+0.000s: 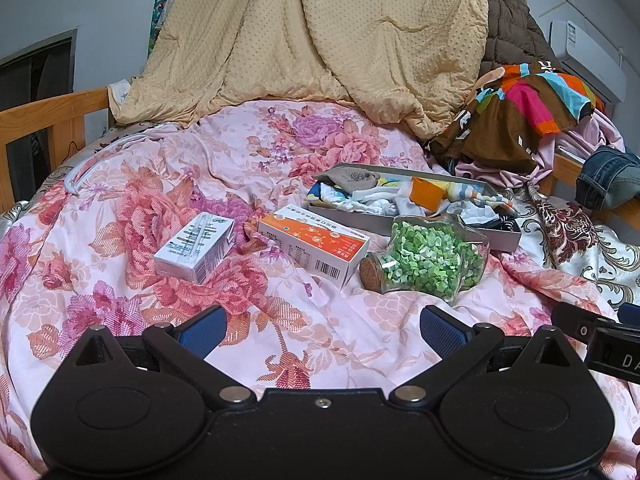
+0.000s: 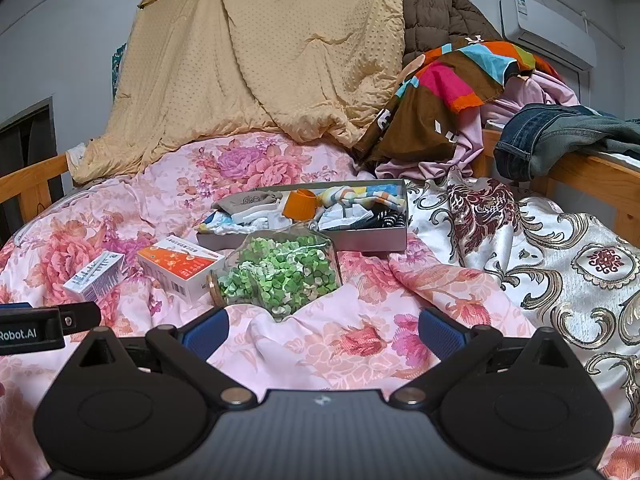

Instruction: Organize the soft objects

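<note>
Fabric socks (image 2: 276, 216) sit jumbled in grey tray (image 2: 372, 238) mid-bed, past cork-stoppered jar (image 2: 280, 276); left gripper (image 1: 320, 330) and right gripper (image 2: 322, 330) both spread wide, empty, near edge, so probably reach over jar, pinch one loose sock.

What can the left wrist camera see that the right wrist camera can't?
Only the left wrist view shows the white cable lying on the pink floral bedsheet.

Only the right wrist view shows most of the silver patterned satin cloth and the blue jeans draped over the wooden rail.

Both show the grey tray of folded socks, the corked glass jar of green paper stars, the orange-and-white carton, the small white carton and the beige dotted blanket.
</note>
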`<action>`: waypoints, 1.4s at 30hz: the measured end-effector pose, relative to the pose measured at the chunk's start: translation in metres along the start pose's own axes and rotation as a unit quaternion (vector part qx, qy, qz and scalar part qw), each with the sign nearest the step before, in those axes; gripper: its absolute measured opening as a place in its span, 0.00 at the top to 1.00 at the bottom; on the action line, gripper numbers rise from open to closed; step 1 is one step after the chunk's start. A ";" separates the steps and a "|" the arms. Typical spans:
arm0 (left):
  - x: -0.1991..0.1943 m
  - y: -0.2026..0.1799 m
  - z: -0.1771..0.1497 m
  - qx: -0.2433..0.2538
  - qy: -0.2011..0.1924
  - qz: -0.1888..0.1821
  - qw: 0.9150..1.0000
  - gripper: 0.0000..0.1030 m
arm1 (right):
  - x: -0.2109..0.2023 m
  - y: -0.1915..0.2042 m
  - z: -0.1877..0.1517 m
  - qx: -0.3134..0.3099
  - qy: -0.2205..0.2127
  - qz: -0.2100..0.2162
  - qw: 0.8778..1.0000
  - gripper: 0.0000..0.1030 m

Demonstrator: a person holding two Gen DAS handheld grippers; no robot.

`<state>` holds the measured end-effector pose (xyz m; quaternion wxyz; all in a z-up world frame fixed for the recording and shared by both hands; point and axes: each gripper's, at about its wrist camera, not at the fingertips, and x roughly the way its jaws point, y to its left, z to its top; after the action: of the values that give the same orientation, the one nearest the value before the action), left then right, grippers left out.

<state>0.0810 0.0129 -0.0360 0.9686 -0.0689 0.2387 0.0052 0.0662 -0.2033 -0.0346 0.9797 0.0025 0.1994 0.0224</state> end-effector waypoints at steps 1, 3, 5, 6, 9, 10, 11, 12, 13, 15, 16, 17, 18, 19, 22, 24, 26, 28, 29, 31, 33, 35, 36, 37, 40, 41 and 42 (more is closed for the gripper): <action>0.000 0.000 0.000 0.000 0.000 0.000 1.000 0.01 | 0.000 0.000 0.000 0.000 0.000 0.000 1.000 0.00; 0.000 0.000 0.000 0.000 0.000 0.000 1.000 0.01 | 0.000 0.000 0.000 0.000 0.000 0.000 1.000 0.00; 0.000 0.000 0.000 0.000 0.000 0.000 1.000 0.01 | 0.000 0.000 0.000 0.000 0.000 0.000 1.000 0.00; 0.000 0.000 0.000 0.000 0.000 0.000 1.000 0.01 | 0.000 0.000 0.000 0.000 0.000 0.000 1.000 0.00; 0.000 0.000 0.000 0.000 0.000 0.000 1.000 0.01 | 0.000 0.000 0.000 0.000 0.000 0.000 1.000 0.00; 0.000 0.000 0.000 0.000 0.000 0.000 1.000 0.01 | 0.000 0.000 0.000 0.000 0.000 0.000 1.000 0.00; 0.000 0.000 0.000 0.000 0.000 0.000 1.000 0.01 | 0.000 0.000 0.000 0.000 0.000 0.000 1.000 0.00; 0.000 0.000 0.000 0.000 0.000 0.000 1.000 0.01 | 0.000 0.001 0.000 0.000 0.000 0.000 1.000 0.00; 0.000 0.000 0.000 0.000 0.000 0.000 1.000 0.01 | 0.000 0.000 0.000 0.000 0.000 0.000 1.000 0.00; 0.000 0.000 0.000 0.000 0.000 0.000 1.000 0.01 | 0.000 0.000 0.000 0.000 0.000 0.000 1.000 0.00; 0.000 0.000 0.000 0.000 0.000 0.000 1.000 0.01 | 0.000 0.000 0.000 0.000 0.000 0.000 1.000 0.00; 0.000 -0.001 0.000 0.000 0.000 0.000 1.000 0.01 | 0.000 0.001 0.000 0.000 0.000 0.000 1.000 0.00; 0.000 -0.001 0.001 0.000 0.000 0.000 1.000 0.01 | 0.000 0.000 0.000 0.000 0.000 0.000 1.000 0.00; 0.000 -0.001 0.001 0.000 0.000 0.001 1.000 0.01 | 0.000 0.000 0.000 0.000 0.000 0.000 1.000 0.00; 0.001 0.000 0.000 -0.001 0.002 0.000 1.000 0.01 | 0.000 0.000 0.000 0.000 0.000 0.000 1.000 0.00; 0.002 0.002 -0.002 -0.004 0.011 0.003 1.000 0.01 | 0.000 0.000 0.000 0.000 0.000 0.000 1.000 0.00; 0.003 0.004 -0.003 -0.007 0.018 0.007 1.000 0.01 | 0.000 0.000 0.000 0.000 0.000 0.000 1.000 0.00; 0.004 0.007 -0.004 -0.011 0.022 0.009 1.000 0.01 | 0.001 0.000 0.000 0.000 0.000 0.000 1.000 0.00; 0.004 0.008 -0.003 -0.013 0.023 0.011 1.000 0.01 | 0.000 0.001 0.000 0.000 0.000 0.000 1.000 0.00; 0.004 0.008 -0.003 -0.014 0.025 0.014 0.999 0.01 | 0.001 0.000 -0.001 0.000 0.000 0.000 1.000 0.00; 0.005 0.006 -0.001 -0.015 0.031 0.014 0.999 0.01 | 0.001 0.000 -0.001 0.000 0.000 0.001 1.000 0.00; 0.005 0.005 -0.001 -0.017 0.037 0.011 0.999 0.01 | 0.001 0.000 -0.001 0.000 0.000 0.000 1.000 0.00; 0.006 0.005 -0.001 -0.019 0.040 0.008 0.999 0.01 | 0.001 0.000 -0.001 0.000 0.000 0.000 1.000 0.00; 0.006 0.005 -0.001 -0.020 0.042 0.005 0.999 0.01 | 0.001 0.000 -0.001 0.000 0.000 0.000 1.000 0.00; 0.006 0.004 -0.002 -0.020 0.044 -0.002 0.999 0.01 | 0.001 0.001 -0.001 0.000 0.001 0.000 1.000 0.00; 0.006 0.004 -0.002 -0.020 0.045 -0.003 0.999 0.01 | 0.001 0.000 -0.001 0.000 0.001 0.000 1.000 0.00; 0.006 0.004 -0.002 -0.019 0.045 -0.003 0.999 0.01 | 0.001 0.000 0.000 0.000 0.001 0.000 1.000 0.00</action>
<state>0.0850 0.0160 -0.0407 0.9554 -0.0880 0.2819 0.0035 0.0666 -0.2030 -0.0353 0.9795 0.0025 0.2002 0.0227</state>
